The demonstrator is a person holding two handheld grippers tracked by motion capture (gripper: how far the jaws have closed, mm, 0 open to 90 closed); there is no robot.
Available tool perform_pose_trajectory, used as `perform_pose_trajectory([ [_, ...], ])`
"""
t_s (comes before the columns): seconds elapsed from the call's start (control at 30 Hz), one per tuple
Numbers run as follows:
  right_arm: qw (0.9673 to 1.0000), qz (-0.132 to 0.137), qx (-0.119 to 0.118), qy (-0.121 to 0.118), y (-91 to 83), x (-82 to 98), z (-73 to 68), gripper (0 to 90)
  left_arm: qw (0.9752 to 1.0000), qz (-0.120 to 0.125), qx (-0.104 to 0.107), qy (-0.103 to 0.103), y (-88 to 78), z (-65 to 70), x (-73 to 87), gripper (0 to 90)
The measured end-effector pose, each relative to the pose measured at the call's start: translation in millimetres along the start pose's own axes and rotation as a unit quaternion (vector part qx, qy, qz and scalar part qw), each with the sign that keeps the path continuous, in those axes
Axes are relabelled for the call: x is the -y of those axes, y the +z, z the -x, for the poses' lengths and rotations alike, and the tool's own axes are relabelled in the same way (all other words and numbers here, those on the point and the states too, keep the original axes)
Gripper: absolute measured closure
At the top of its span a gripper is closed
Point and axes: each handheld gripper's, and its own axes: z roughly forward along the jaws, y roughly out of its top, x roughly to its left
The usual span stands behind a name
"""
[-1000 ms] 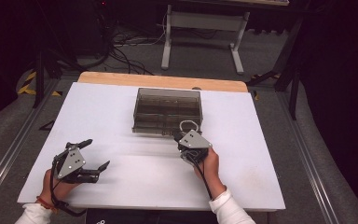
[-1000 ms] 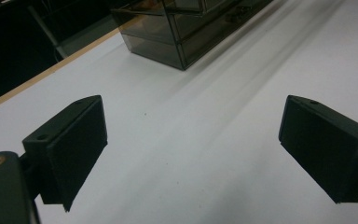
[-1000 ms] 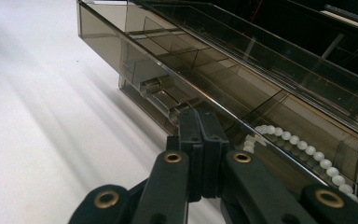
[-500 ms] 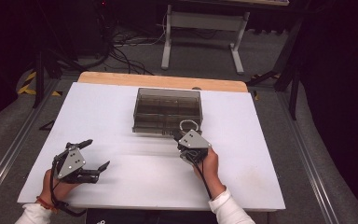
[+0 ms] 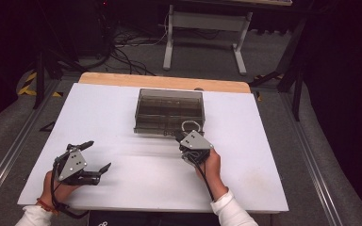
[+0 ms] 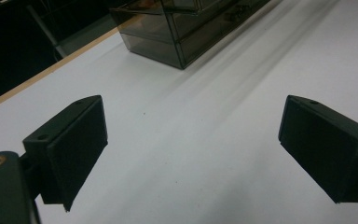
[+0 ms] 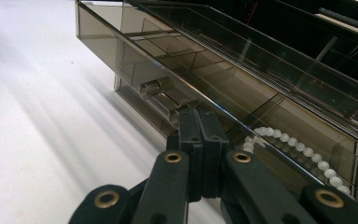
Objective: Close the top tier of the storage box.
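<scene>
Right gripper (image 7: 199,122), jaws pressed together, tip at the near front of the smoky plastic drawer box (image 5: 169,110) mid-table, far side; likely light, rigid, slippery, so take its drawer handle (image 7: 154,88); bead string (image 7: 292,142) inside; left gripper (image 5: 96,155) wide, idle.

Glossy smoked-plastic drawer box (image 5: 169,110) on matt white table (image 5: 122,188).

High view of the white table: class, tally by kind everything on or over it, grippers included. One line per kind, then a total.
Grippers: 2, the left gripper and the right gripper
Smoky clear drawer boxes: 1, the organiser box
White bead strings: 1, the bead string
Total: 4
</scene>
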Motion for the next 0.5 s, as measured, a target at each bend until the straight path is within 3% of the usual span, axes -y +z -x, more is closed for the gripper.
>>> perform_pose_trajectory([
  [0.5, 1.0, 0.0, 0.004, 0.003, 4.9, -0.5, 4.3, 90.0, 1.0, -0.005, 0.0, 0.004, -0.5, 0.9, 1.1, 8.7],
])
